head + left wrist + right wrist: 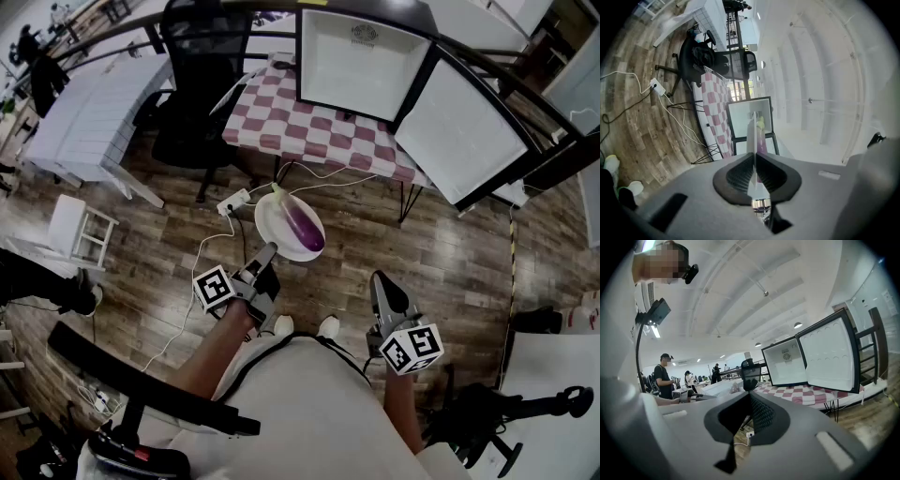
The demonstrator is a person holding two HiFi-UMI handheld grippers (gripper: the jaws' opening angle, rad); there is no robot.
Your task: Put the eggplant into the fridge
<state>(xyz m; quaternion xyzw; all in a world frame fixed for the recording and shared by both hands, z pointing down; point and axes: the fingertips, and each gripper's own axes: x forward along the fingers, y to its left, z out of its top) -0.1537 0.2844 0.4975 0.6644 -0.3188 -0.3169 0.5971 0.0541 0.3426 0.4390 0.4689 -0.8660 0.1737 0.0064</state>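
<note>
A purple eggplant (306, 228) with a green stem lies on a white plate (279, 217) held out over the wooden floor. My left gripper (268, 251) is shut on the plate's near rim. In the left gripper view the plate (752, 140) shows edge-on between the pads, with the eggplant (762, 143) on its right side. The small fridge (361, 58) stands open on a checkered table (309, 127), its door (459, 131) swung out to the right. My right gripper (384, 284) hangs lower right, its jaws (750, 393) shut with nothing between them, pointing toward the fridge (785, 362).
A black office chair (199, 89) stands left of the table. A white power strip (234, 200) and cables lie on the floor under the plate. A white table (94, 103) and a white stool (75, 230) stand at the left. People stand far off in the right gripper view.
</note>
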